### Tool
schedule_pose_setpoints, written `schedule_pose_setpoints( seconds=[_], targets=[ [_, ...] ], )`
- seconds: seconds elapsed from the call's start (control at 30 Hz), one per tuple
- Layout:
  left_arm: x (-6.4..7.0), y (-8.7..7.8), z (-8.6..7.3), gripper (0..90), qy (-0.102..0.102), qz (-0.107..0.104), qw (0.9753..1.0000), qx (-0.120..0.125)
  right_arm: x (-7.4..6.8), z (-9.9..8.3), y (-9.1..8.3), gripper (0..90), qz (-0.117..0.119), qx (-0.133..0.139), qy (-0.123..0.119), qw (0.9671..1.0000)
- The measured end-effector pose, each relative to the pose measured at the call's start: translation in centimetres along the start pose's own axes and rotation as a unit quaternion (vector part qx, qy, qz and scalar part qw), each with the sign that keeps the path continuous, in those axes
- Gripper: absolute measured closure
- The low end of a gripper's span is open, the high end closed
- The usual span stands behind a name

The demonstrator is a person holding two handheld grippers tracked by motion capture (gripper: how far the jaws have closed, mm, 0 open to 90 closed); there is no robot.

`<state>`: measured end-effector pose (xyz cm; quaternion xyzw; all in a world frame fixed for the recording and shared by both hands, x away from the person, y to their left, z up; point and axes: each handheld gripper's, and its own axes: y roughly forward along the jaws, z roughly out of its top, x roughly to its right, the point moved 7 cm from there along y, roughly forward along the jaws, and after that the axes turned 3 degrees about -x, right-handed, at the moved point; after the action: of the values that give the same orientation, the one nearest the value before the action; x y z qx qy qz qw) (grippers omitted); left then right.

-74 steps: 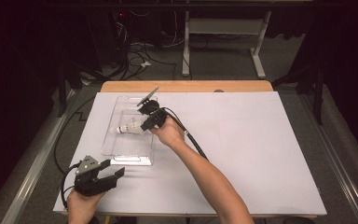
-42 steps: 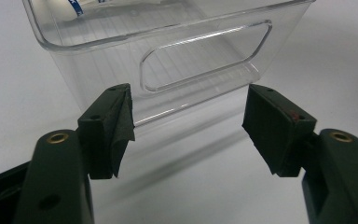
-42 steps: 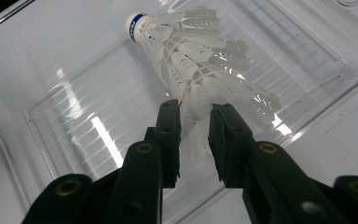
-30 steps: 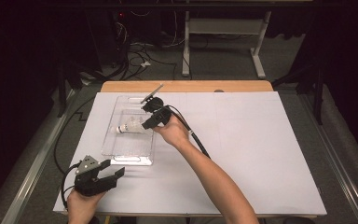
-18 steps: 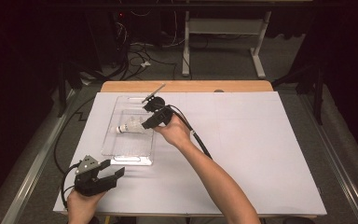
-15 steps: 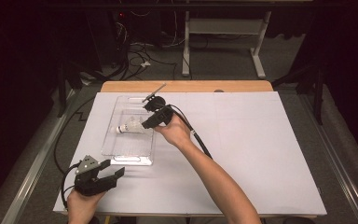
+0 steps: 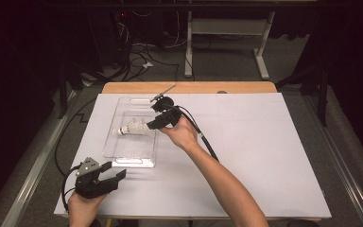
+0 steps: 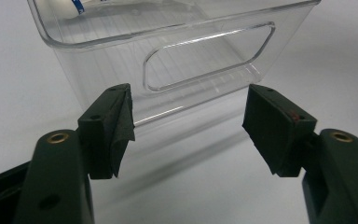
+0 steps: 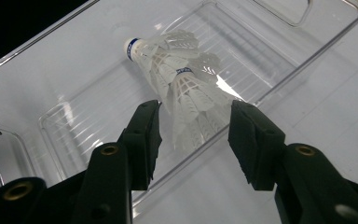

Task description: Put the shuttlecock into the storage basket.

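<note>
Right tool point(image 9: 193, 135), jaws parted, straddles nested shuttlecocks point(image 9: 182, 84) over the clear tray's point(image 9: 65, 70) rim; left tool point(image 8: 186, 130) gapes nearby.

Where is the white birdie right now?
In the high view, the shuttlecock lies inside the clear tray on the table's left half, just in front of the open right gripper.

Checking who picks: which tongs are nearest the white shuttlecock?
The right tongs, open over the clear plastic tray beside the white feathered shuttlecock; the left tongs wait open off its near end.
</note>
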<state>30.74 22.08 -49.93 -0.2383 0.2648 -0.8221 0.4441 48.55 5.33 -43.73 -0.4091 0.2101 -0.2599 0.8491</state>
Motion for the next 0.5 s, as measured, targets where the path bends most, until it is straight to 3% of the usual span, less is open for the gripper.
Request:
schedule_pose_setpoints(
  seconds=[0.5],
  targets=[
    [0.0,0.0,0.0,34.0,-0.001,0.0,1.0,-0.001,1.2,-1.2,-0.7,53.0,-0.006,0.013,0.009,0.9998]
  ],
)
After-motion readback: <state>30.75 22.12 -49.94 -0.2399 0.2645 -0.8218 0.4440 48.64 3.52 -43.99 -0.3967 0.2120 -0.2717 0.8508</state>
